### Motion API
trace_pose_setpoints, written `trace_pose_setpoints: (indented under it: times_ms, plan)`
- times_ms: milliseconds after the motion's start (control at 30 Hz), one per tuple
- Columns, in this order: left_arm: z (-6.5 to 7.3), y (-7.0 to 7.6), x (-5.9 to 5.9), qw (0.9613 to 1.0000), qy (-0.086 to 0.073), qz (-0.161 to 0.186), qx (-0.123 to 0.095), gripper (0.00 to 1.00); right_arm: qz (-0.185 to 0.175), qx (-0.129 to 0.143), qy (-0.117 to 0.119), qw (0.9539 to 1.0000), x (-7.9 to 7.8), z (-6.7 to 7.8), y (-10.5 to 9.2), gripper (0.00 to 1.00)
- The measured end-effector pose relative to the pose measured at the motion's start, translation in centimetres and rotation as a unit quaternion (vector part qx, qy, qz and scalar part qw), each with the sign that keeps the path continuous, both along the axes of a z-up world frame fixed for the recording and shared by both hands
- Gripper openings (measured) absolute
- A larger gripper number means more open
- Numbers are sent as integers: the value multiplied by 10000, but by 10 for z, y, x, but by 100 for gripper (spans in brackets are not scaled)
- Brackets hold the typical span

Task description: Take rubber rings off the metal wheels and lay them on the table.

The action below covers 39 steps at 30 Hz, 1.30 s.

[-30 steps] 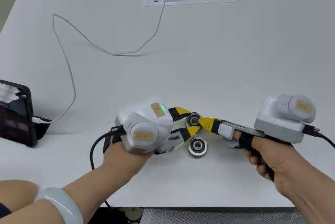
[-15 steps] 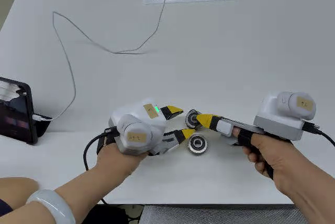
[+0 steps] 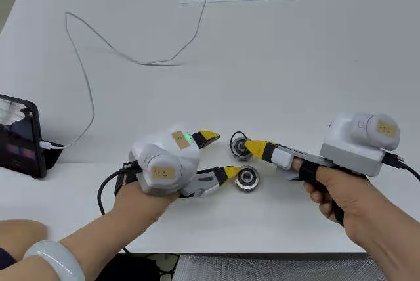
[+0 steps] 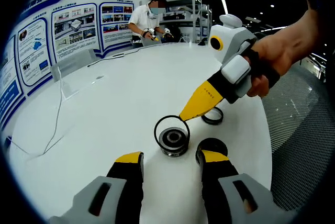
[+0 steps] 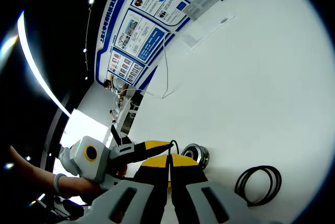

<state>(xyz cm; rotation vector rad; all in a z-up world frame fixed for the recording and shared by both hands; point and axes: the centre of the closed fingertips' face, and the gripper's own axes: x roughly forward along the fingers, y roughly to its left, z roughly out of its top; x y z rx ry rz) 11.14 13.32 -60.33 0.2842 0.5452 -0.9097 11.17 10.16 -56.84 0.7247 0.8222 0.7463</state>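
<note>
Right gripper [image 3: 250,144]: your jaws are pressed together at the tips and pinch a thin black rubber ring [image 4: 155,129] by its upper edge.
Left gripper [image 4: 171,160]: your jaws stand wide apart and hold nothing. The wheel [image 4: 174,139] sits on the table [image 3: 295,64] just ahead of them, in line with the gap and untouched.
Ring position: it stands up as a loop over the wheel. I cannot tell whether its lower edge is clear of the rim.
Risk, snag: nothing braces the wheel, so if the ring is caught on the rim, your pull would likely drag or tip the wheel rather than free the ring.
Risk, slip: you grip a thin band with the very tips, so a hard stretch could pop it out and let it snap back.
Risk, knock: the second wheel [image 3: 247,177] lies just beside your left gripper's lower jaw, and a sideways move could send it rolling.
Left gripper view: it shows the ring as a full loop against the wheel, where the head view gives a faint arc.
Right gripper view: it shows loose rings [image 5: 238,185] lying flat on the table near your shut jaws, a likely spot to lay this one.
</note>
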Motion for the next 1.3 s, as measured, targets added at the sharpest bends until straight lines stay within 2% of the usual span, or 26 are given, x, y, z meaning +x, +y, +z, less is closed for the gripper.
trace_pose_setpoints:
  times_ms: [233,467,967,1300]
  plan:
    - [0,3,-2,10000,9,48,-57,48,-17,65,-4,10000,-8,5,-2,2]
    - [3,5,-5,9999,11,96,-121,52,-188,129,17,9997,-13,11,-17,2]
    - [5,7,-13,9997,76,106,-216,58,-662,29,216,9976,-21,3,-63,2]
    - [3,12,-21,9995,143,114,-246,64,-826,-167,380,9957,-25,-14,-84,2]
